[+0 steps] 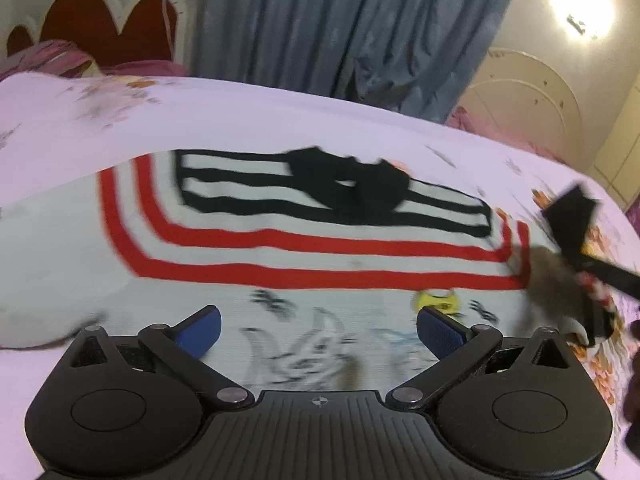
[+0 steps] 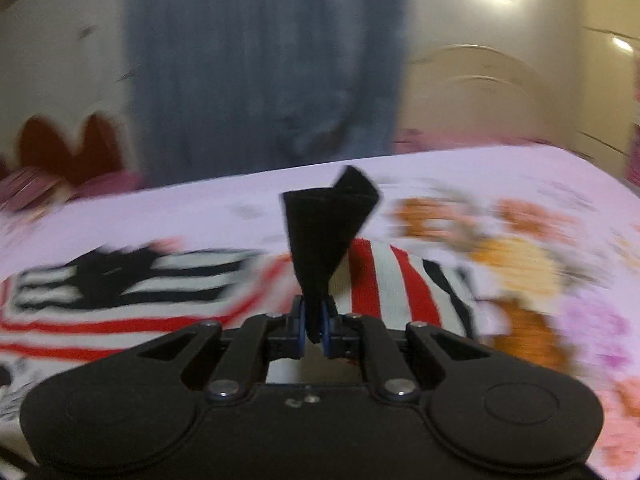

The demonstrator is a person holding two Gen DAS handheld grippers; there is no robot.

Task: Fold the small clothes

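Right wrist view, right gripper [image 2: 315, 326] clamps black cuff [image 2: 326, 220] of striped garment [image 1: 280, 232], left gripper [image 1: 319, 330] wide, empty, flowered bedsheet [image 1: 248, 116] beneath.

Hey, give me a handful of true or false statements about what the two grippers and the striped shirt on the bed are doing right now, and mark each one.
1. The right gripper is shut on a black cuff of the striped shirt. True.
2. The left gripper is clamped on the shirt's hem. False: its jaws stand wide apart with nothing between them.
3. The shirt lies on a bed sheet with a floral print. True.
4. The shirt has only blue stripes. False: the stripes are red and black on white.
5. A grey-blue curtain hangs behind the bed. True.
6. The shirt is on a hanger. False: most of it lies flat on the bed.
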